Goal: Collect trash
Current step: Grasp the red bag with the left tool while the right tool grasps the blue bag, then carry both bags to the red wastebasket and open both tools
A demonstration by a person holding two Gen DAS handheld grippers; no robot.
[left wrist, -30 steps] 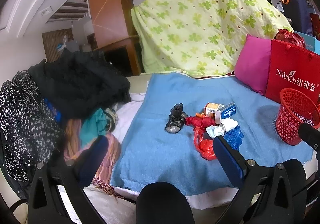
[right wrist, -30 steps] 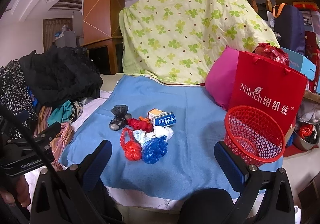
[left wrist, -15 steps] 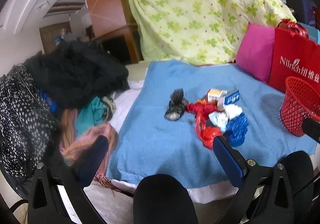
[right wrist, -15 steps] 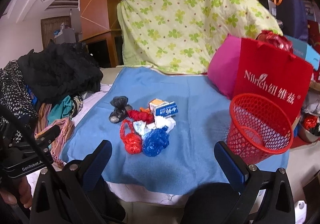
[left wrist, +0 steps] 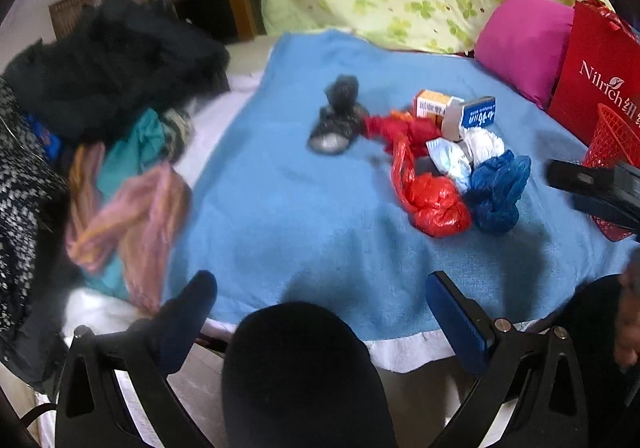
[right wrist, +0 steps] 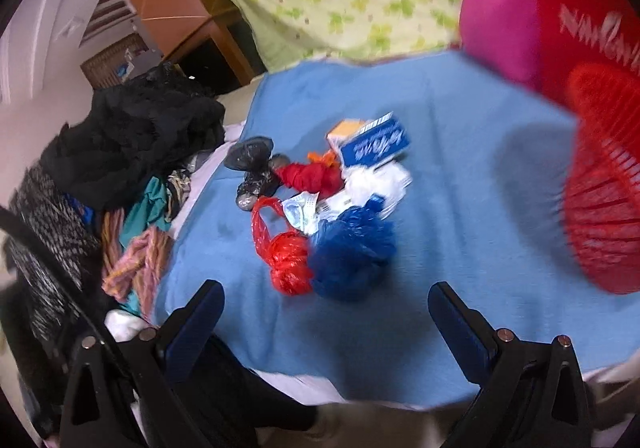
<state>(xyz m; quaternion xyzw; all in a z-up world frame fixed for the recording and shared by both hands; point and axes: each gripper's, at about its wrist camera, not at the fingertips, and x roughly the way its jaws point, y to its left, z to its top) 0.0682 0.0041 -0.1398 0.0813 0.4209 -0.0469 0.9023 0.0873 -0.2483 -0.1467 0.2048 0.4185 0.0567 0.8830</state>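
2 grippers, left [left wrist: 320, 308] and right [right wrist: 324, 312], hang spread and empty short of the trash [right wrist: 324, 207] heaped mid-blanket [right wrist: 460, 175]. Best to bring the right one down on the near blue bag [right wrist: 352, 252], pinch its bulk, then carry it to the basket [right wrist: 604, 183] at the right.

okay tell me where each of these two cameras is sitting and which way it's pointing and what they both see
Left wrist: sits on the left gripper, facing forward over the blue blanket at the trash pile; its open fingers frame the bottom, the right gripper enters at right.
Right wrist: sits on the right gripper, tilted, closer to the pile, red basket at right; its open fingers show.
Shared: red bag, blue bag, blue box, basket, clothes heap.
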